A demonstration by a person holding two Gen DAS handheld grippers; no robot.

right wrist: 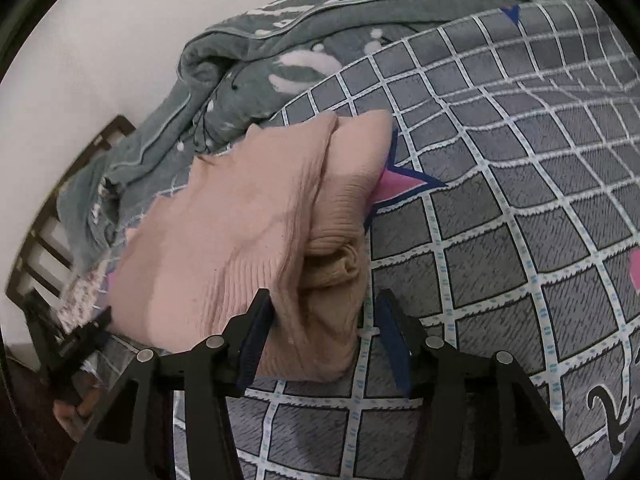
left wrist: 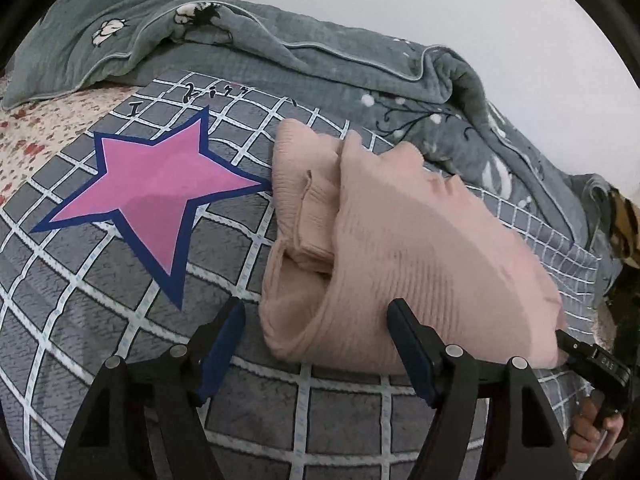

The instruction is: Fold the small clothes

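A small pink ribbed knit garment (left wrist: 400, 232) lies folded over itself on a grey checked blanket (left wrist: 120, 320) with a pink star. My left gripper (left wrist: 316, 320) is open, its blue-padded fingers either side of the garment's near edge, holding nothing. In the right wrist view the same garment (right wrist: 240, 232) lies bunched, with a folded sleeve showing. My right gripper (right wrist: 324, 320) is open, with its fingers either side of the garment's near corner. The right gripper also shows at the far right of the left view (left wrist: 592, 360).
A grey-green quilt (left wrist: 320, 64) with white flower print is heaped along the wall behind the garment. A floral sheet (left wrist: 32, 128) shows at the left. A dark wooden bed frame (right wrist: 48, 208) stands at the left of the right view.
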